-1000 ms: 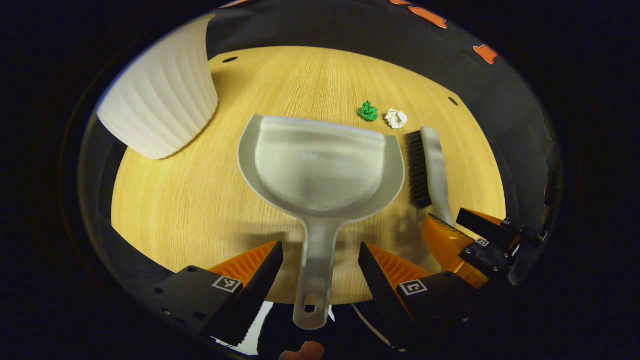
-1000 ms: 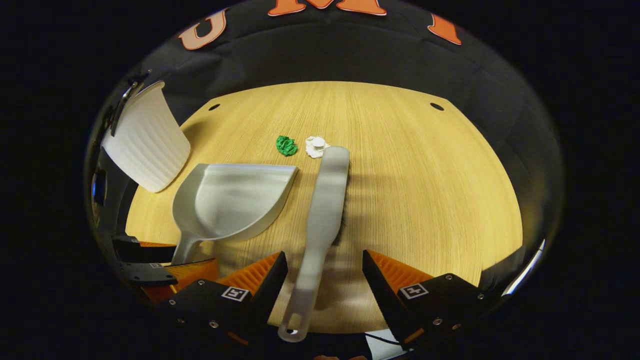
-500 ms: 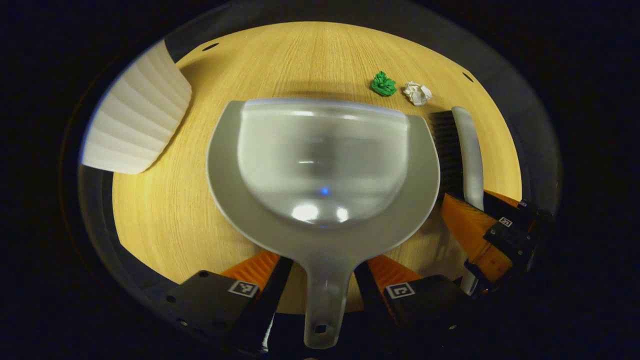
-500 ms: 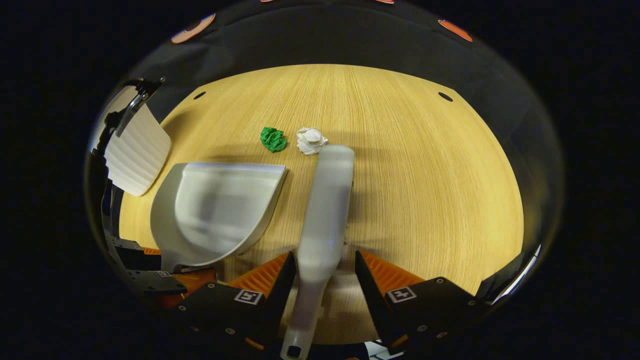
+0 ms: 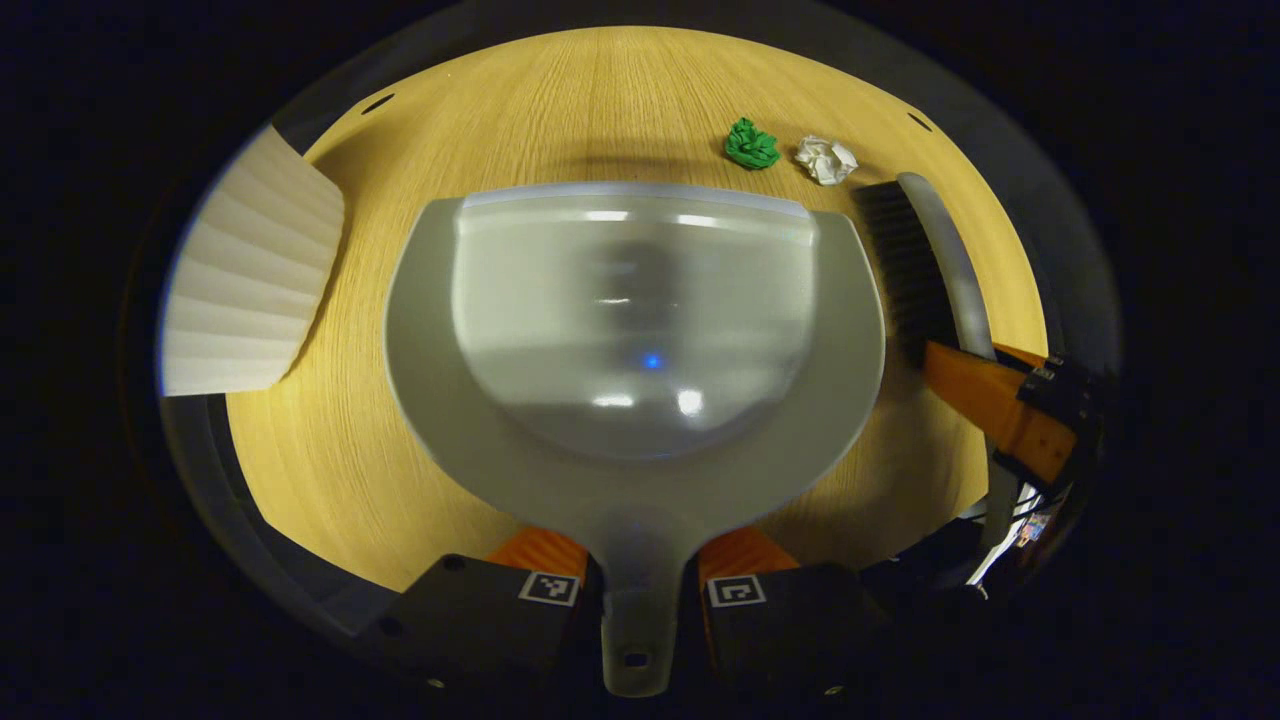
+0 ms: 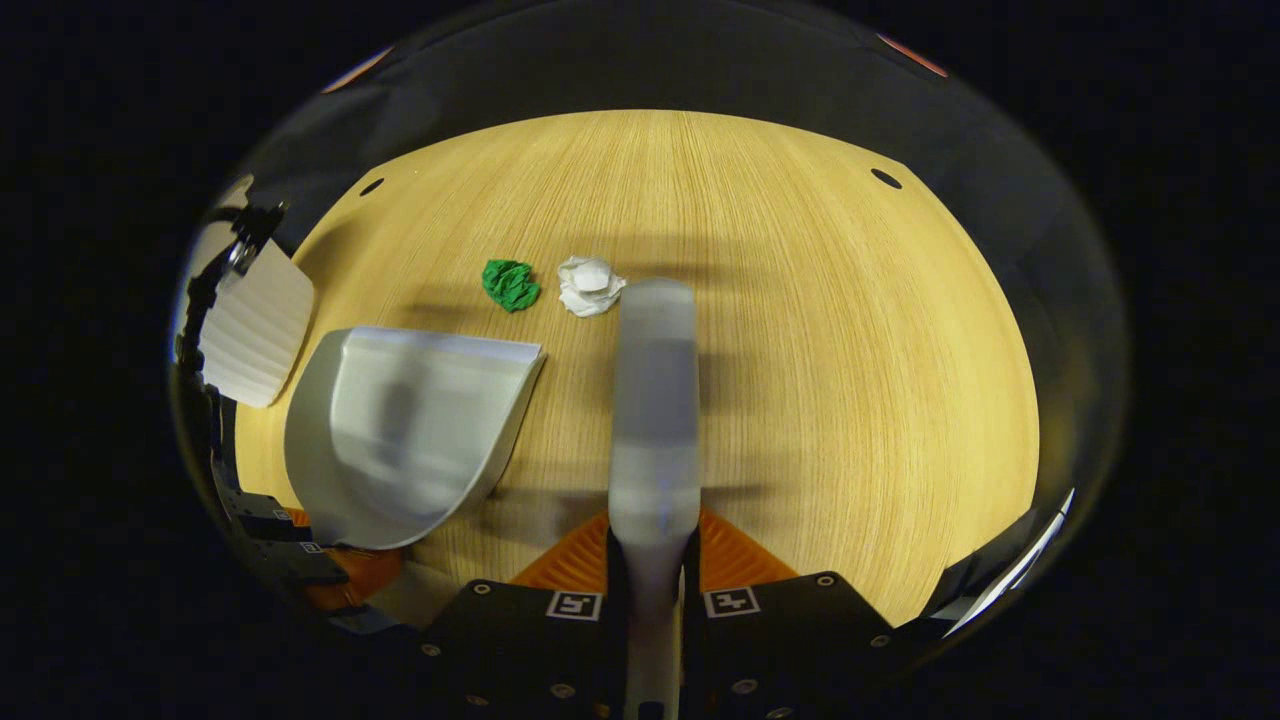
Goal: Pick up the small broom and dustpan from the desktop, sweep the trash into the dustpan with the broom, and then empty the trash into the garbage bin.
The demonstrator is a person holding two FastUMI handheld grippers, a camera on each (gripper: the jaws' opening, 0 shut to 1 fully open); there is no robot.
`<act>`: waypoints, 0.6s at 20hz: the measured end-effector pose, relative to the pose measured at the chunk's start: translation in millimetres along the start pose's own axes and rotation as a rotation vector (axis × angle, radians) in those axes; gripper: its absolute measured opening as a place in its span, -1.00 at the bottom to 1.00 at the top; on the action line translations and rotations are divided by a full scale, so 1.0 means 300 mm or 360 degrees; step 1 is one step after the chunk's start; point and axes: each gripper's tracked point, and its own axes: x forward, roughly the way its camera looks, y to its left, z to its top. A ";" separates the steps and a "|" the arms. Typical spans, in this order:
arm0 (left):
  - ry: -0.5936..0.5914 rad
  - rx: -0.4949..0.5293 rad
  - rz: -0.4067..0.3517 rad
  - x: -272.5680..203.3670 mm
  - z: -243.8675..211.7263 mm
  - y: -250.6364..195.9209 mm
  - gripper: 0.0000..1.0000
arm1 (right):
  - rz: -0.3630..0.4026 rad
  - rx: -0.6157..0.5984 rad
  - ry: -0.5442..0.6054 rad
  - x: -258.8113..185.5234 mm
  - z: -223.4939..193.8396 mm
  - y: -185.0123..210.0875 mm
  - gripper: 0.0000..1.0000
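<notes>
Dustpan (image 5: 640, 400) gripped, broom (image 6: 655, 400) gripped, 2 paper wads (image 6: 590, 285) ahead

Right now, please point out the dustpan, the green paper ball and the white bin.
dustpan (image 5: 640, 300), left gripper view, on its scoop floor.
green paper ball (image 6: 511, 284), right gripper view, on its middle.
white bin (image 5: 250, 280), left gripper view, on its ribbed wall.

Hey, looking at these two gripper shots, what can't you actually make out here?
- Garbage bin, left gripper view: its opening and base are cut off by the picture's edge.
- Broom, right gripper view: its bristles sit hidden beneath its own back.
- Dustpan, left gripper view: the desktop under it is covered.
- White paper wad: too small to tell what it is.
</notes>
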 end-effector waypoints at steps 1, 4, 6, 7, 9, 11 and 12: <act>0.0009 0.0023 -0.0002 -0.002 0.002 0.005 -0.37 | -0.0004 -0.0002 -0.0003 -0.002 0.015 -0.019 -0.74; 0.0012 0.0099 -0.0008 -0.013 0.005 0.015 -0.37 | -0.0003 -0.0064 0.0000 0.009 0.062 -0.064 -0.58; 0.0027 0.0173 -0.0008 -0.024 0.009 0.037 -0.37 | 0.0003 -0.0146 -0.0007 0.019 0.106 -0.092 -0.58; 0.0030 0.0205 -0.0008 -0.029 0.017 0.049 -0.37 | 0.0022 -0.0184 -0.0004 0.027 0.129 -0.094 -0.58; 0.0041 0.0264 0.0001 -0.029 0.014 0.065 -0.37 | 0.0039 -0.0273 -0.0014 0.040 0.193 -0.111 -0.58; 0.0047 0.0301 0.0007 -0.039 0.018 0.074 -0.38 | 0.0014 -0.0402 -0.0066 0.049 0.276 -0.132 -0.58; 0.0046 0.0314 0.0009 -0.042 0.020 0.078 -0.37 | 0.0027 -0.0439 -0.0078 0.052 0.313 -0.128 -0.58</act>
